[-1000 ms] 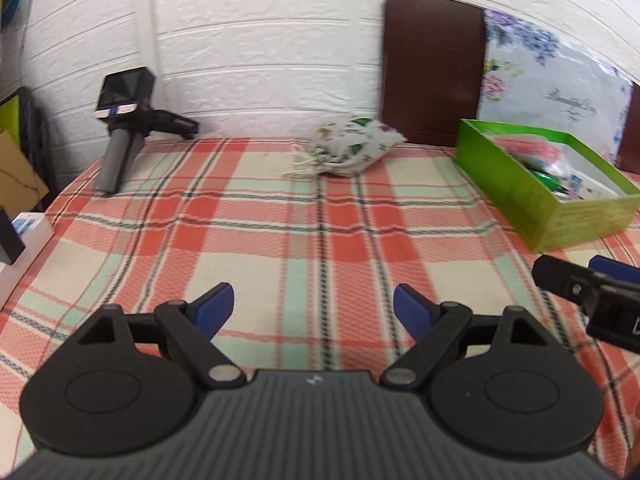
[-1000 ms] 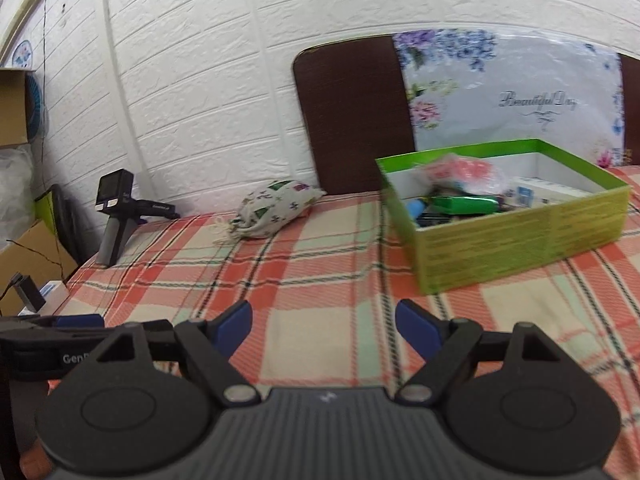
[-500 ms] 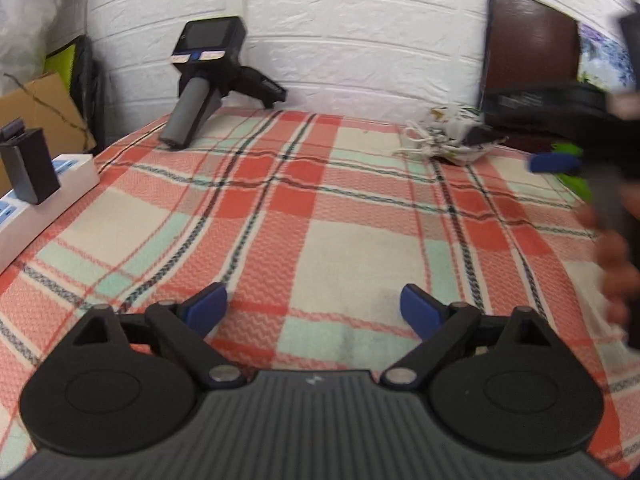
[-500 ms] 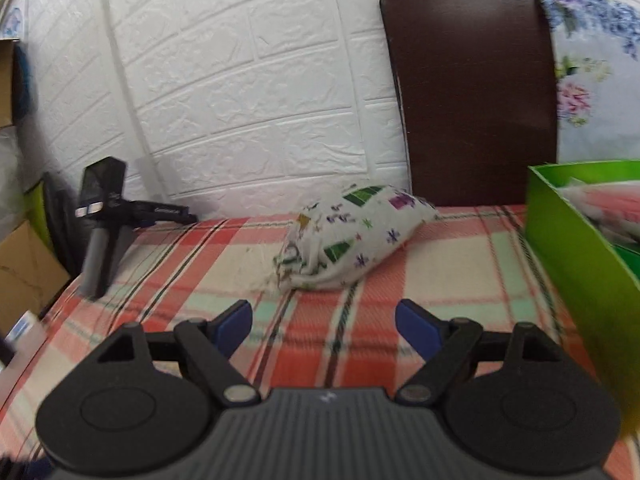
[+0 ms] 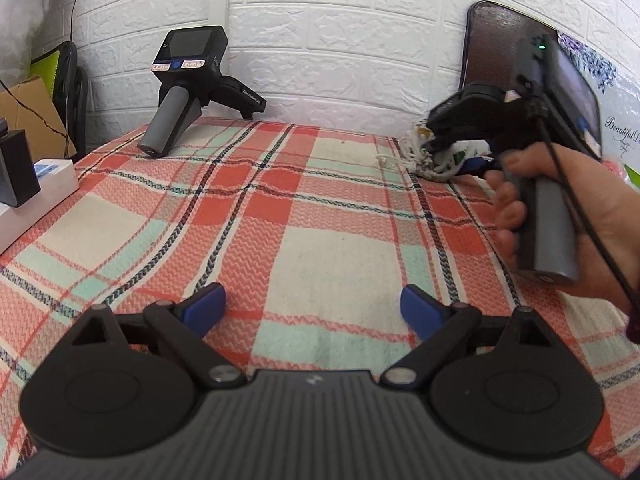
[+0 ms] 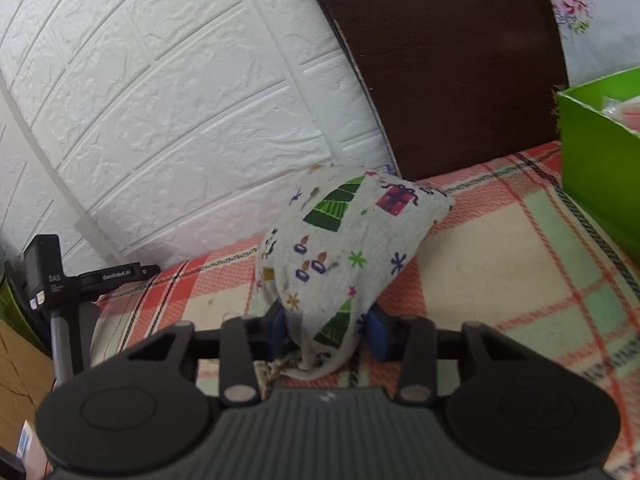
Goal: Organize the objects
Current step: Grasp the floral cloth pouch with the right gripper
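The bag (image 6: 344,264) is seen low in the middle of the right wrist view, lying on the cloth (image 6: 480,280) by the wall (image 6: 168,100), and its near end is pinched by the right gripper (image 6: 326,334), whose jaws have just been closing with the bag between them. Only the gathered end seems to be held — so the bag could slip out when it is lifted, because it is soft and floppy and its heavy part hangs past the pads. The loose strings by the neck could be caught or dragged. The box (image 6: 592,152) at the right edge could be bumped if the bag is swung there too fast, and a thin box wall may be pushed aside. The left gripper (image 5: 312,308) is spread wide with nothing in it, low in the left wrist view, over bare cloth. The bag is woven white fabric, lumpy and rounded, printed with little trees, gifts and candles. The cloth is thick and nubbly, with red, cream and green checks. The box is bright green card with flat straight sides. The wall is white with raised brick shapes.
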A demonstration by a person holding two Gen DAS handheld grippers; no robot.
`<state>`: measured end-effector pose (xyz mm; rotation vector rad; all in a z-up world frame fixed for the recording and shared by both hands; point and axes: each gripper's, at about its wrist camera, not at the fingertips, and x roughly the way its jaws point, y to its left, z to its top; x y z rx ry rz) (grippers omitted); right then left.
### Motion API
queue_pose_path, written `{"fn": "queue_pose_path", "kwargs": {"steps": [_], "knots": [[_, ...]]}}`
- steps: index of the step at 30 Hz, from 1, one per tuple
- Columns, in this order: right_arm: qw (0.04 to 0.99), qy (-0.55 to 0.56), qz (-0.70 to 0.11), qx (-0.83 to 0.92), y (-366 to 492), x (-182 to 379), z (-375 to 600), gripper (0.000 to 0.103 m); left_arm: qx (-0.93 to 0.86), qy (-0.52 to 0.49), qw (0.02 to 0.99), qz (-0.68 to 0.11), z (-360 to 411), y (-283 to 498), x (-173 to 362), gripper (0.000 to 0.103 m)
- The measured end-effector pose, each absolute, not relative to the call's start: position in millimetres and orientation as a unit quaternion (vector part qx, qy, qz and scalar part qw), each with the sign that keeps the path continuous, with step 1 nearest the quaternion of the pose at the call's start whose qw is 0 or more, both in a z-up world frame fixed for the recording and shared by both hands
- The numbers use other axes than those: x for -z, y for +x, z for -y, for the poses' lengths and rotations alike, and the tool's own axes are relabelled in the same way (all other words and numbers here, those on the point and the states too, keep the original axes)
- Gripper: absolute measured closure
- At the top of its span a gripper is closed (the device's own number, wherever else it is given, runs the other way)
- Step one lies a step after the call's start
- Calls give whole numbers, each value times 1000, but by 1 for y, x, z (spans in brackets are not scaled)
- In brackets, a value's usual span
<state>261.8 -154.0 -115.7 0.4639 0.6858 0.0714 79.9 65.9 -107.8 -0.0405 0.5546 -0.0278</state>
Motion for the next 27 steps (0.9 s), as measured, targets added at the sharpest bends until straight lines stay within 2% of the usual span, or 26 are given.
{"fn": "queue_pose_path", "kwargs": {"steps": [8, 18, 27], "knots": [[907, 225, -353, -54, 202, 109, 182, 68, 14, -22, 961, -275, -66, 80, 109, 7], [901, 184, -377, -110, 71, 93, 214, 68, 10, -16, 961, -277, -65, 79, 108, 7], [907, 184, -365, -98, -44, 88, 251, 68, 7, 10, 955, -298, -51, 71, 103, 7]]}}
